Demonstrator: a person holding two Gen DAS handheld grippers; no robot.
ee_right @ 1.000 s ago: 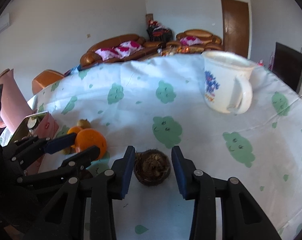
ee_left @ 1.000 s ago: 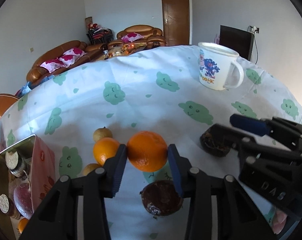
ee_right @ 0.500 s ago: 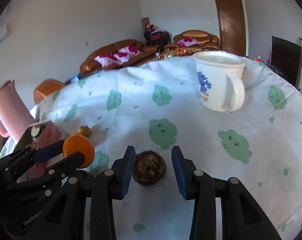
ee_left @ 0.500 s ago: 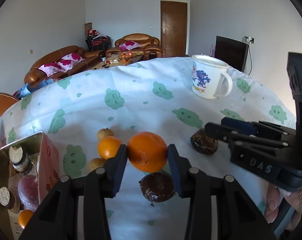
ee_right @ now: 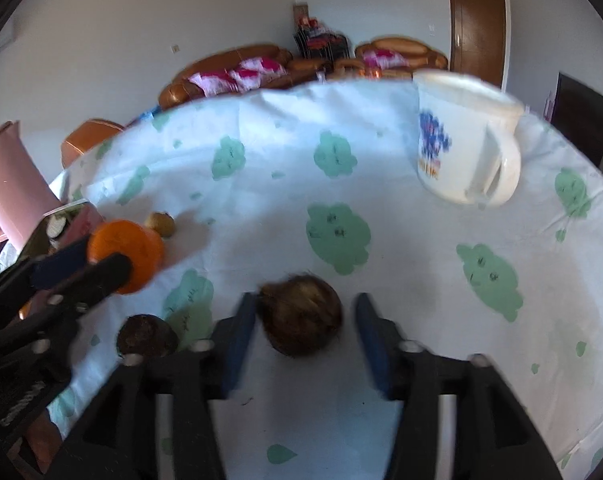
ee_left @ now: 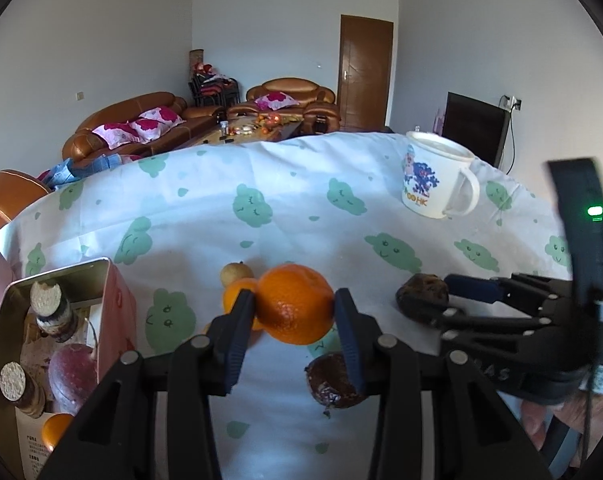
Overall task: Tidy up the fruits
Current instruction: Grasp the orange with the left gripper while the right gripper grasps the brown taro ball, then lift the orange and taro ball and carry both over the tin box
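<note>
Left gripper [ee_left: 295, 312]: clenched on the large orange [ee_left: 295, 304]; both pads press its sides, and the fruit sits clear of the tablecloth.
Large orange: between the left fingers, above the left-centre part of the table, also visible from the right wrist view at the left side.
Right gripper [ee_right: 305, 320]: jaws are opening; the brown husked fruit [ee_right: 301, 314] lies between them. The left pad is at or against its side; a clear gap shows at the right pad. No grip.
Brown husked fruit: resting on the tablecloth [ee_left: 261, 208] toward the near edge of the table, right of centre.
Second dark fruit [ee_left: 333, 380]: on the cloth near the near edge, just below the left gripper's right finger, partly hidden by it.
Small orange [ee_left: 233, 294]: on the cloth just behind the left gripper's left finger, touching or nearly touching the large orange in view; actual contact cannot be told.
Yellowish small fruit [ee_left: 235, 272]: on the cloth just beyond the small orange.
Open tin box [ee_left: 101, 276]: at the left edge of the table, lid off; contains two cork-topped bottles [ee_left: 47, 306], a dark red fruit [ee_left: 71, 372] and an orange piece at the bottom corner.
White mug [ee_left: 433, 184]: upright near the far right edge of the table, handle to the right, cartoon print facing the cameras.
Pink jug [ee_right: 9, 184]: beyond the left edge of the table, behind the tin.
Image quality: right wrist view is motion-blurred.
</note>
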